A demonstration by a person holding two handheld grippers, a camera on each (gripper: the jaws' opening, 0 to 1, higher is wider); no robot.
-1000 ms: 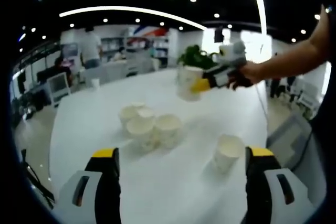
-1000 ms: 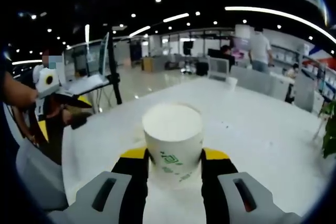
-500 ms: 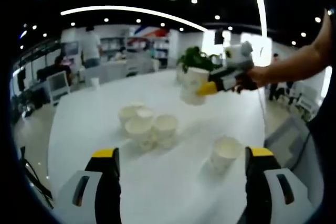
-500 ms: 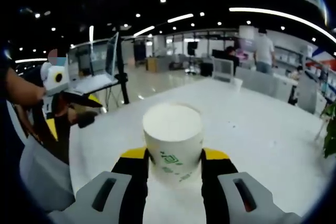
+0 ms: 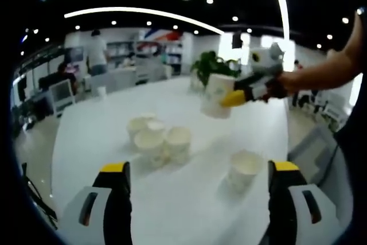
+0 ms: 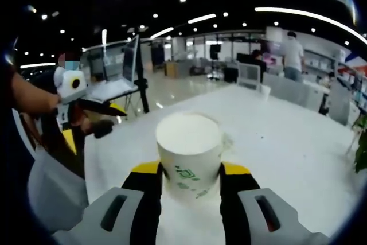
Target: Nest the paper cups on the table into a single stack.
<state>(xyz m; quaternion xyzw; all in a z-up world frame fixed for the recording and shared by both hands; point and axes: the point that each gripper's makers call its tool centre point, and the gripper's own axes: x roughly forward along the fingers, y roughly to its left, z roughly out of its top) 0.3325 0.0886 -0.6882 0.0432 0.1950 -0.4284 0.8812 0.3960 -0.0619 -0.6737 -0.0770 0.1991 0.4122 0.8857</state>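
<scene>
Right gripper clamped on one white paper cup with green print, held above the white table.
Left gripper spread wide, grasping nothing. On the table: a cluster of white paper cups, roughly four, overlapping and hard to count; one lone white paper cup near the right jaw.
</scene>
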